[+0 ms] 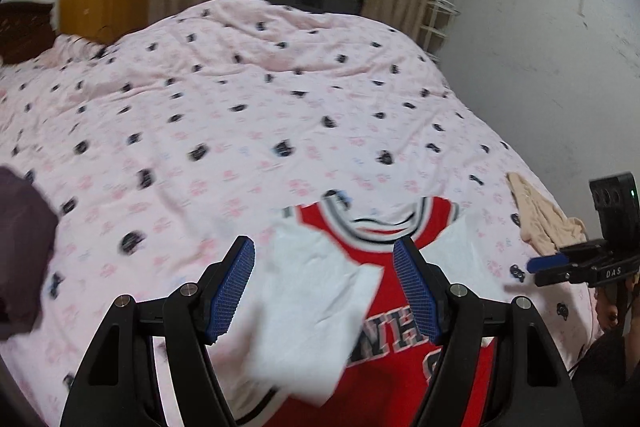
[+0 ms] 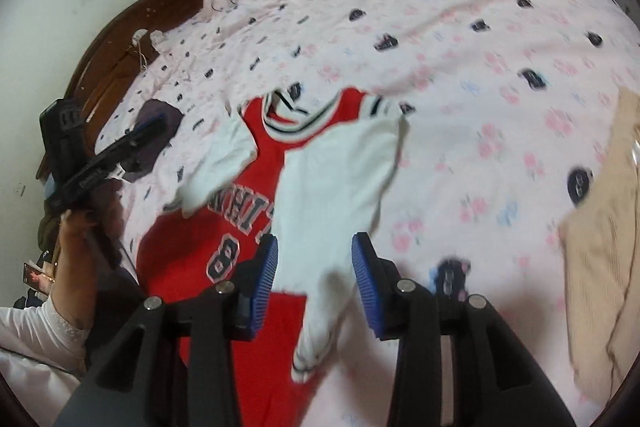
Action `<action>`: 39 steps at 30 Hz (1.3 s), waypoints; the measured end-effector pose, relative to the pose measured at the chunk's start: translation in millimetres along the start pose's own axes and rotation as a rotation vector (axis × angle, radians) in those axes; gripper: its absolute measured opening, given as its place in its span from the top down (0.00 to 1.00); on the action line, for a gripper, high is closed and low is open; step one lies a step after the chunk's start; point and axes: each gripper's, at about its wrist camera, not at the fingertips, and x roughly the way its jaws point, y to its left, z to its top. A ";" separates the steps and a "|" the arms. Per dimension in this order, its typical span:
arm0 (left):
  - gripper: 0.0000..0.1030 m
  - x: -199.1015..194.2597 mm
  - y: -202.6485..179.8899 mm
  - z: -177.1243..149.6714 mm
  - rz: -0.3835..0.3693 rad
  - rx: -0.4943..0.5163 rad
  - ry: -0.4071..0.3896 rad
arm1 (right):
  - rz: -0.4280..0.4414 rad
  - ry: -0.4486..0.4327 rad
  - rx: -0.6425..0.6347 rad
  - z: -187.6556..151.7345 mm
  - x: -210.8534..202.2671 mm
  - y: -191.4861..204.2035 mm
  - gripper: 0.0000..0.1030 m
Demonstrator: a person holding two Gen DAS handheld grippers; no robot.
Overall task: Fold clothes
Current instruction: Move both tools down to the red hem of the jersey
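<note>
Red jersey (image 1: 400,311) with white sleeves lies flat on the pink bedsheet (image 1: 240,115), collar away from me, long axis running straight out from both grippers. My left gripper (image 1: 324,287) hangs released over its left sleeve; my right gripper (image 2: 314,283) straddles the right sleeve (image 2: 336,195), pads apart, gripping nothing, and sits nearer the hem.

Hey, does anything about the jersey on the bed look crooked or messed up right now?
Somewhat. The red jersey lies flat on the pink bedspread, but its two white sleeves are folded in unevenly: the one by the right claw trails down long, the other is bunched short near the collar.
</note>
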 end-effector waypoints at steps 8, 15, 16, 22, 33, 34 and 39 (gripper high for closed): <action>0.35 -33.8 49.5 -82.3 0.098 -0.162 0.107 | -0.179 0.042 -0.076 -50.1 8.6 31.2 0.55; 0.35 -31.8 41.4 -128.7 0.216 -0.060 0.199 | -0.413 0.116 -0.135 -78.4 34.4 36.9 0.55; 0.35 -33.3 40.6 -132.8 0.214 -0.046 0.196 | -0.427 0.113 -0.147 -80.2 35.5 39.2 0.55; 0.35 -70.7 41.4 -152.9 0.136 -0.046 0.134 | -0.345 -0.009 -0.100 -93.4 8.0 52.7 0.55; 0.35 -91.1 37.2 -188.2 0.069 0.028 0.185 | -0.226 0.016 0.010 -145.4 -5.5 67.9 0.47; 0.35 -91.6 37.0 -190.5 0.062 0.037 0.185 | -0.228 0.026 0.009 -150.3 -4.5 68.9 0.47; 0.35 -100.1 39.7 -196.6 -0.036 0.021 0.148 | -0.224 0.060 0.013 -171.6 0.2 70.1 0.47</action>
